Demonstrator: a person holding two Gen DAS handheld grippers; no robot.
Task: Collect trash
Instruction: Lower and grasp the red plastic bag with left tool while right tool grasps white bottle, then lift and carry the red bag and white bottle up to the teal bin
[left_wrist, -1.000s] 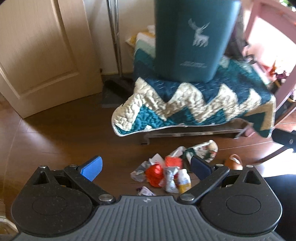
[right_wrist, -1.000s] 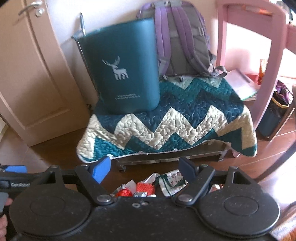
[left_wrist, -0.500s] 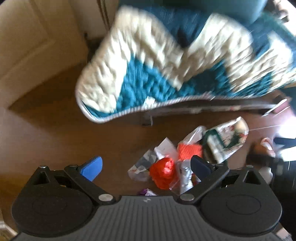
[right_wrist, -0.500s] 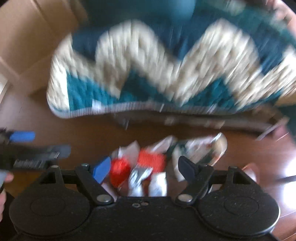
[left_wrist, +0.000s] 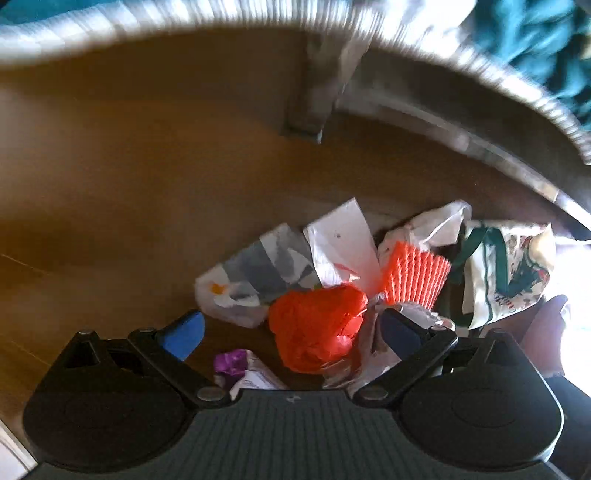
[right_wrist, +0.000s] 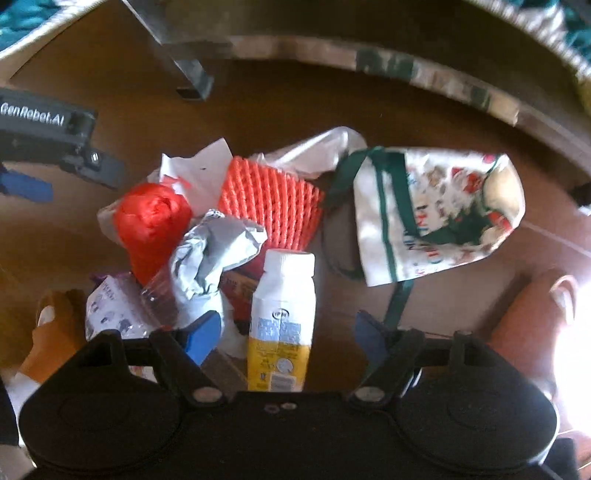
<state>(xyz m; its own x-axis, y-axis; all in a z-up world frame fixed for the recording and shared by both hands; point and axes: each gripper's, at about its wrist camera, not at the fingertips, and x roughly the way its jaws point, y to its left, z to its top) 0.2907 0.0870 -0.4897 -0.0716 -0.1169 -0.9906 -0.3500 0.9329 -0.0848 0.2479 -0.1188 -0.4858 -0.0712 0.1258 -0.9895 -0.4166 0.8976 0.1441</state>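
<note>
Glossy wood floor (left_wrist: 129, 177), crumpled plastic bag (right_wrist: 153, 225)

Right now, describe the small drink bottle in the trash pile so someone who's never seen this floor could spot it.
On the wooden floor lies a heap of trash. At its near edge, between the open right gripper fingers, is the bottle, beside crumpled grey paper. It alone is rigid: white cap and body, blue and yellow label.

Both wrist views tilted down, close over floor; share trash pile (left_wrist: 325, 295) (right_wrist: 229, 236), 12 o'clock.
</note>
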